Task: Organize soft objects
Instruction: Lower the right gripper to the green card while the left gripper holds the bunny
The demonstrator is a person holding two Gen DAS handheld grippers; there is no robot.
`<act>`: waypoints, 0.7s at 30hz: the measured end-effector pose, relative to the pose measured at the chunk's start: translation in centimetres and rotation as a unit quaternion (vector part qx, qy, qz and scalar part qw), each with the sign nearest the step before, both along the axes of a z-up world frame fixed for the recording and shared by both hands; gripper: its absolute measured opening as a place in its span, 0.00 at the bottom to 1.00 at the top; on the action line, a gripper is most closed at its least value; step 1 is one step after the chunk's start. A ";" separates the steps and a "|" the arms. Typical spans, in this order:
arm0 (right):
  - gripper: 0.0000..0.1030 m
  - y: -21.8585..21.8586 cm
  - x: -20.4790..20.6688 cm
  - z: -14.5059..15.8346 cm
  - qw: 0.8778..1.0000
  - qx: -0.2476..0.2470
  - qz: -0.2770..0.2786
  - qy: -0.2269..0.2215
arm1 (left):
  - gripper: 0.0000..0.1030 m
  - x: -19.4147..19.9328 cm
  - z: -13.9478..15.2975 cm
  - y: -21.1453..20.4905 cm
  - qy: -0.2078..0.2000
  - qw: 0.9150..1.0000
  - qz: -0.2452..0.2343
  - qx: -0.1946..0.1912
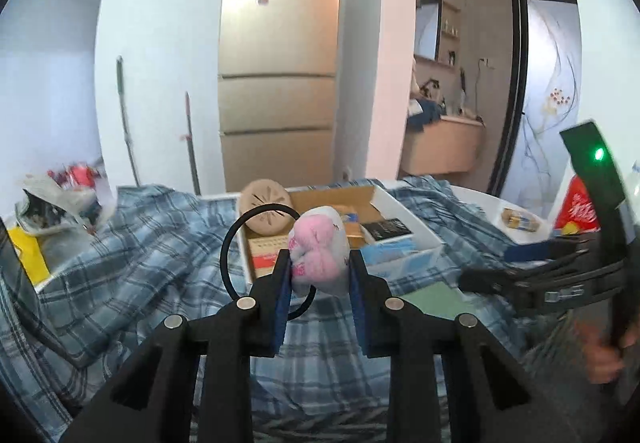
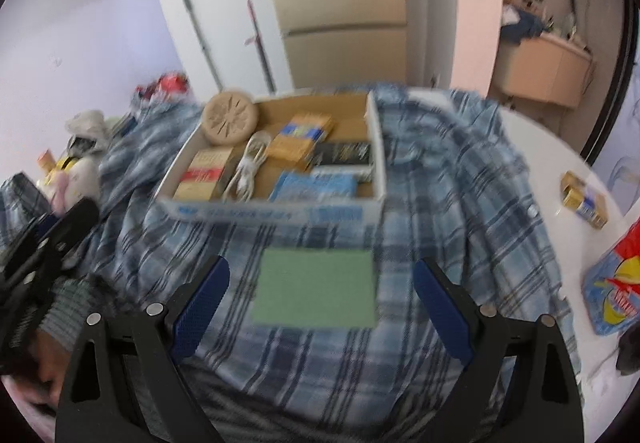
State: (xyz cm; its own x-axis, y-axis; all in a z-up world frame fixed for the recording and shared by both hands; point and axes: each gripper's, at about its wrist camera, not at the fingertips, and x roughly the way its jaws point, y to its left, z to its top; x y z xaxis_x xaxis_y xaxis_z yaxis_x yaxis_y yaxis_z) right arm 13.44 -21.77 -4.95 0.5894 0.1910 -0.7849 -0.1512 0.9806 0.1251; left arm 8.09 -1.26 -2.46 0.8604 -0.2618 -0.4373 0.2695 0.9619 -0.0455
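Note:
My left gripper is shut on a pink and white plush toy with a black ring strap, held above the blue plaid cloth. It also shows at the left edge of the right wrist view. My right gripper is open and empty, low over a green sponge pad lying on the plaid cloth. The right gripper shows at the right of the left wrist view. An open cardboard box holds packets, a round beige disc and a white cable.
A small yellow and blue packet and a colourful bag lie on the white table at the right. Clutter and bags sit at the far left. A fridge and wall stand behind.

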 end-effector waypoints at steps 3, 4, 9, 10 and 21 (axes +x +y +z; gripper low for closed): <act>0.90 0.8 0.2 -1.3 0.996 0.025 0.033 0.074 | 0.28 0.1 -0.4 -0.1 0.005 1.000 0.008 0.010; 0.90 0.9 0.2 -1.7 0.995 0.032 0.032 0.093 | 0.28 -0.2 -0.4 -0.2 -0.002 1.000 0.015 0.014; 0.82 0.9 0.4 -3.6 0.988 0.055 0.003 0.141 | 0.28 -1.4 0.1 0.5 -0.036 0.999 0.023 0.001; 0.82 1.1 0.4 -3.7 0.989 0.054 -0.001 0.140 | 0.28 -1.6 0.2 0.7 -0.040 0.999 0.024 -0.001; 0.69 4.4 1.6 -4.1 0.990 0.004 0.014 0.138 | 0.28 -2.3 0.5 0.3 -0.054 0.998 0.022 0.004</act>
State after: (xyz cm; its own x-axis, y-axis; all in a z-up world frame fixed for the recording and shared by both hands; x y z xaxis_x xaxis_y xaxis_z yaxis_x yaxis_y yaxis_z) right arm 15.03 -17.39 -9.06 0.3465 0.2110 -0.9140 -0.1371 0.9753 0.1732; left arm 5.84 -1.00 -2.01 0.9132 -0.2185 -0.3439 0.2290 0.9734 -0.0102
